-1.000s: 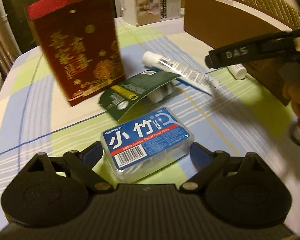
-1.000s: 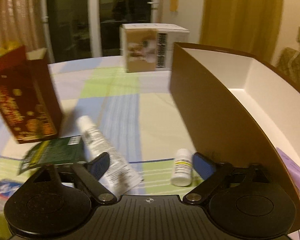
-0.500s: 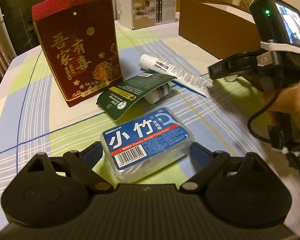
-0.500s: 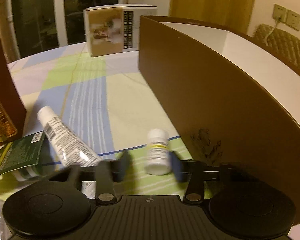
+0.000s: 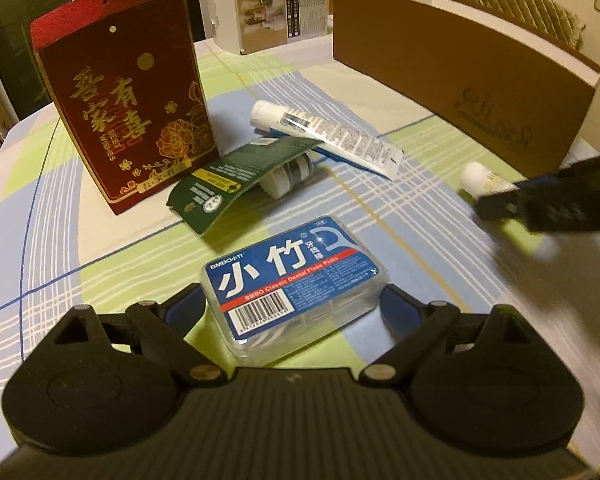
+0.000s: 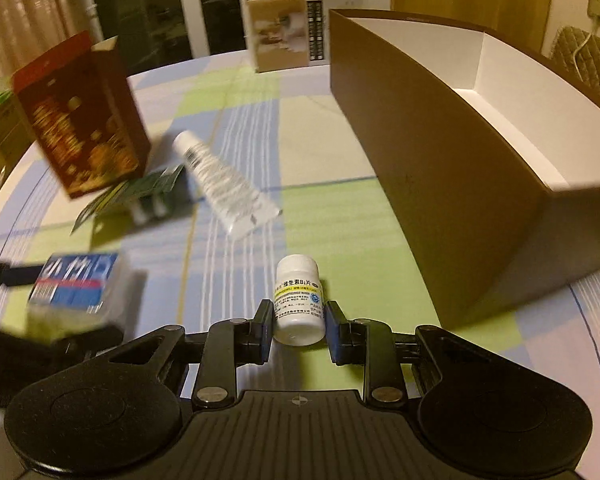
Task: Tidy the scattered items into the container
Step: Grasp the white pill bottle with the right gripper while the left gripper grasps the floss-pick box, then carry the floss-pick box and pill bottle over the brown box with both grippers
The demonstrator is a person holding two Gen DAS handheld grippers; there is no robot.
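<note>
My right gripper (image 6: pixel 298 326) is shut on a small white pill bottle (image 6: pixel 299 304), held just above the tablecloth beside the brown container box (image 6: pixel 452 168). The bottle (image 5: pixel 485 182) and the right gripper also show at the right of the left wrist view. My left gripper (image 5: pixel 292 308) is open, its blue pads on either side of a clear floss-pick box with a blue label (image 5: pixel 296 280), which lies on the table. A white tube (image 5: pixel 324 136) and a green carded pack (image 5: pixel 236 176) lie beyond it.
A red gift box (image 5: pixel 124 112) stands upright at the left, behind the green pack. A white product carton (image 5: pixel 268 8) stands at the far edge of the round table. The brown container's open white inside (image 6: pixel 512 80) faces up at the right.
My right gripper has closed on the pill bottle and drawn back from the container's wall with it. My left gripper has stayed open around the floss box.
</note>
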